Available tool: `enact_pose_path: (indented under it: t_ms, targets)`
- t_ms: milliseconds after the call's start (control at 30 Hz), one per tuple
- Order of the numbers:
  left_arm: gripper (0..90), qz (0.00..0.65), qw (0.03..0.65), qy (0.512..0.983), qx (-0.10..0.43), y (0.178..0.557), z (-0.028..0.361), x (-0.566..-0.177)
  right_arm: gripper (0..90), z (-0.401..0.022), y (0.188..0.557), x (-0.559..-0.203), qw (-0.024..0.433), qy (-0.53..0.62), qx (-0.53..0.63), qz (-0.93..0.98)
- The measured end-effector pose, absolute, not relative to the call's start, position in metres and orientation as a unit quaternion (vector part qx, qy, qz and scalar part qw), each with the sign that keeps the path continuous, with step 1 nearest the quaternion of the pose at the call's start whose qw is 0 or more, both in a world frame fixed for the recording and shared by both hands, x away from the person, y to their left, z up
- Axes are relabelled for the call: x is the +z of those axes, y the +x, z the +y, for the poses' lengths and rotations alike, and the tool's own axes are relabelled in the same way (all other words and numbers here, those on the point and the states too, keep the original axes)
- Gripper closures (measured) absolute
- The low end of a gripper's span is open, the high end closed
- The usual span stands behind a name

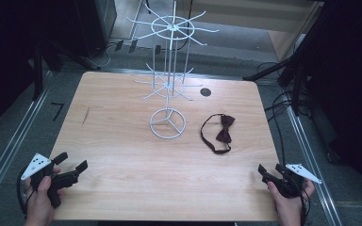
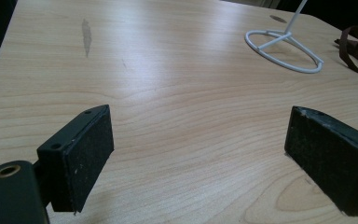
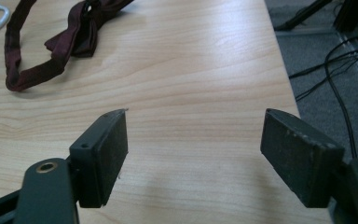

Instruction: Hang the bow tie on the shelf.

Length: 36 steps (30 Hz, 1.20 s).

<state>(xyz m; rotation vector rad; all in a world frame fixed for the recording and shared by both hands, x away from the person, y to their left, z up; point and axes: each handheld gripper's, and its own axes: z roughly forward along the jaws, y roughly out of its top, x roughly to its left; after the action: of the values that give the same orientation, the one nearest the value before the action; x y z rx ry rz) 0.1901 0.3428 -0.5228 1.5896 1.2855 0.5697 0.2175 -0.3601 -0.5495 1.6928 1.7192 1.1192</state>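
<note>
A dark maroon bow tie with its strap looped lies flat on the wooden table, right of centre; the right gripper view has the bow tie at its upper left. A white wire display stand with hook arms rises from a round base at the table's middle. My left gripper rests near the front left corner, jaws wide apart over bare wood. Near the front right corner my right gripper is open too, nothing between its pads.
A small dark round hole sits in the tabletop behind the stand. Cables trail on the grey floor to the right of the table. Dark equipment and stands surround the far side.
</note>
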Motion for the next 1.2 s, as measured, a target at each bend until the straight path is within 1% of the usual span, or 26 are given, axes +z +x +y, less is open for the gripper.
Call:
enact_pose_path:
  t_ms: [167, 233, 267, 333, 433, 500, 533, 567, 600, 633, 667, 733, 867, 1033, 1067, 1200]
  targets:
    - [8.4, 0.531, 0.488, 0.65, 0.239, 0.189, 0.343, -0.523, 23.2, -0.352, 0.222, -0.544, 0.232, 0.621, 0.398, 0.634]
    - [8.4, 0.531, 0.487, 0.65, 0.242, 0.188, 0.343, -0.523, 23.1, -0.346, 0.225, -0.537, 0.236, 0.613, 0.391, 0.645]
    - [8.3, 0.531, 0.486, 0.65, 0.243, 0.187, 0.344, -0.523, 23.0, -0.338, 0.229, -0.528, 0.237, 0.603, 0.388, 0.655]
    - [8.1, 0.532, 0.488, 0.648, 0.244, 0.186, 0.344, -0.523, 23.0, -0.335, 0.23, -0.525, 0.239, 0.599, 0.389, 0.658]
    - [7.9, 0.532, 0.489, 0.648, 0.242, 0.186, 0.344, -0.523, 22.0, -0.32, 0.239, -0.51, 0.233, 0.586, 0.399, 0.666]
    - [7.9, 0.531, 0.488, 0.649, 0.242, 0.187, 0.344, -0.523, 17.5, -0.312, 0.245, -0.506, 0.224, 0.583, 0.403, 0.668]
    - [7.9, 0.531, 0.486, 0.65, 0.242, 0.186, 0.344, -0.523, 17.5, -0.312, 0.245, -0.506, 0.224, 0.583, 0.403, 0.668]
    - [8.0, 0.531, 0.487, 0.65, 0.243, 0.187, 0.343, -0.523, 11.6, -0.308, 0.248, -0.505, 0.221, 0.581, 0.406, 0.67]
    - [8.0, 0.53, 0.487, 0.649, 0.244, 0.187, 0.343, -0.523, 0.0, -0.299, 0.255, -0.502, 0.218, 0.586, 0.397, 0.672]
    - [8.0, 0.53, 0.487, 0.65, 0.244, 0.186, 0.343, -0.523, 0.0, -0.299, 0.255, -0.502, 0.218, 0.586, 0.397, 0.672]
    - [8.0, 0.529, 0.488, 0.65, 0.245, 0.186, 0.344, -0.523, 0.0, -0.29, 0.261, -0.499, 0.202, 0.582, 0.399, 0.68]
    - [8.0, 0.529, 0.487, 0.651, 0.243, 0.185, 0.344, -0.523, 0.0, -0.287, 0.263, -0.499, 0.197, 0.579, 0.399, 0.683]
    - [8.0, 0.528, 0.487, 0.652, 0.243, 0.185, 0.343, -0.523, 0.0, -0.262, 0.278, -0.497, 0.172, 0.565, 0.389, 0.707]
    - [7.9, 0.525, 0.489, 0.654, 0.239, 0.185, 0.344, -0.523, 0.0, -0.247, 0.29, -0.501, 0.17, 0.568, 0.377, 0.711]
    - [7.9, 0.525, 0.49, 0.654, 0.238, 0.186, 0.344, -0.523, 0.0, -0.242, 0.298, -0.504, 0.161, 0.579, 0.378, 0.704]
    - [7.8, 0.525, 0.491, 0.654, 0.238, 0.185, 0.344, -0.523, 0.0, -0.236, 0.307, -0.507, 0.151, 0.576, 0.387, 0.704]
